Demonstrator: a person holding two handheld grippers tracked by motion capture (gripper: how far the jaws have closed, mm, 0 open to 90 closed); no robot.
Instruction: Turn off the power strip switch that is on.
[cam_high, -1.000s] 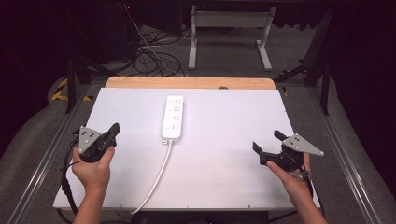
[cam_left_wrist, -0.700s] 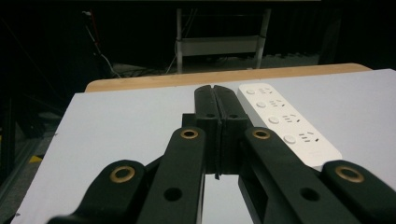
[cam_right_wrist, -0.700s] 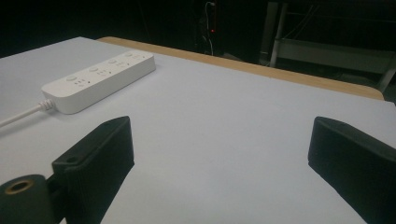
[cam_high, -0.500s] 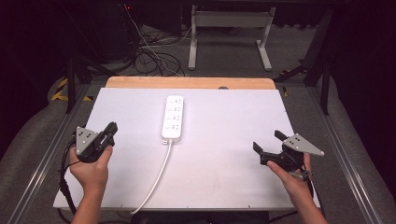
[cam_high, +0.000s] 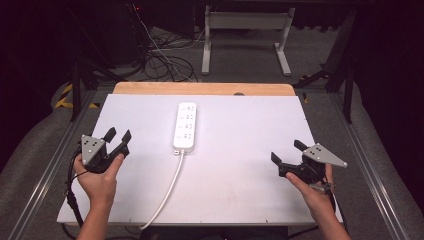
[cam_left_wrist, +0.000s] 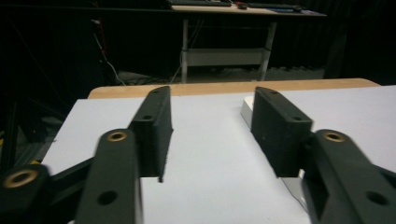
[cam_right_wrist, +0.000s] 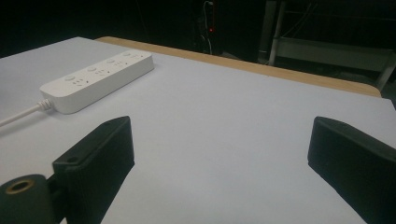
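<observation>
A white power strip (cam_high: 185, 126) lies lengthwise at the middle of the white table top (cam_high: 250, 125), and its white cable (cam_high: 167, 190) runs toward the near edge. My left gripper (cam_high: 118, 135) is held left of the strip, open and holding nothing. In the left gripper view its jaws (cam_left_wrist: 210, 126) stand apart, and a corner of the strip (cam_left_wrist: 246, 109) peeks out behind the right jaw. My right gripper (cam_high: 286, 151) is held at the right side, wide open and holding nothing. The right gripper view (cam_right_wrist: 219, 149) has the strip (cam_right_wrist: 100, 77) far to the left.
A wooden strip (cam_high: 200, 88) edges the table's far side. Metal rails (cam_high: 370, 170) run along both sides. Behind the table, loose cables (cam_high: 165, 60) lie on the floor near a white desk frame (cam_high: 245, 22).
My left gripper has shifted slightly to the left. The right gripper and the power strip have stayed where they were.
</observation>
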